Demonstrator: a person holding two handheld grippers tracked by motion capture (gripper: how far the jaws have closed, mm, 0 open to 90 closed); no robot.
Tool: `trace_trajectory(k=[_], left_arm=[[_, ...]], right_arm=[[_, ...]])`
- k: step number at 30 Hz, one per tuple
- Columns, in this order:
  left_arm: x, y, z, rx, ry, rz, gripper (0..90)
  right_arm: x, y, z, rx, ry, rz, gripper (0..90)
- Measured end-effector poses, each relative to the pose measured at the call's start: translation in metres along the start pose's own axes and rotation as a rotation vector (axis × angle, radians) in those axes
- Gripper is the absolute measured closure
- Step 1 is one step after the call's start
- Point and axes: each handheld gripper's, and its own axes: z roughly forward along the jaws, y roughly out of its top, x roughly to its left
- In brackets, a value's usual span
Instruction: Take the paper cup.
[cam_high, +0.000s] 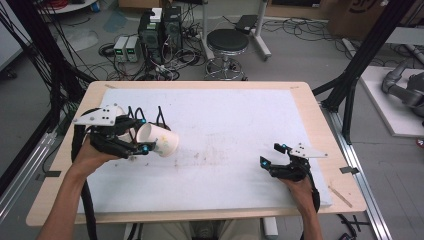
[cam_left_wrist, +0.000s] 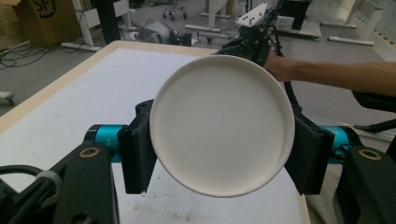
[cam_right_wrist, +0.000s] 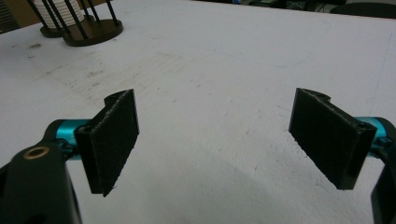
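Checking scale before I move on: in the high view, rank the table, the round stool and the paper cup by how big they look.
1. table
2. stool, though it stands farther back
3. paper cup, held in the left gripper's jaws

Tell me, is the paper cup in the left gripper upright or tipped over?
Tipped on its side. The left gripper clamps the paper cup with its base facing the gripper's camera.
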Motion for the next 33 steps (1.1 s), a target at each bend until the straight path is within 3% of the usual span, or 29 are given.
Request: trace_trajectory(k=[3, 15, 20, 28, 33], left_arm=[[-0.002, -0.007, 0.006, -0.035, -0.009, -0.001, 35.5], [-0.001, -0.02, 0.013, -0.049, -0.008, -0.012, 35.5], [-0.005, -0.027, 0.016, -0.088, -0.012, -0.006, 35.5], [-0.008, -0.039, 0.023, -0.137, -0.046, 0.003, 35.5], [-0.006, -0.042, 0.025, -0.141, -0.053, 0.001, 35.5]], right_arm=[[0.001, 0.0, 0.0, 0.002, -0.004, -0.005, 16.2], [0.001, 0.0, 0.0, 0.001, -0.009, -0.013, 16.2], [0.0, 0.0, -0.001, -0.001, -0.004, -0.003, 16.2], [0.001, 0.0, 0.0, 0.002, -0.005, -0.01, 16.2], [0.001, 0.0, 0.0, 0.006, -0.003, -0.004, 16.2]])
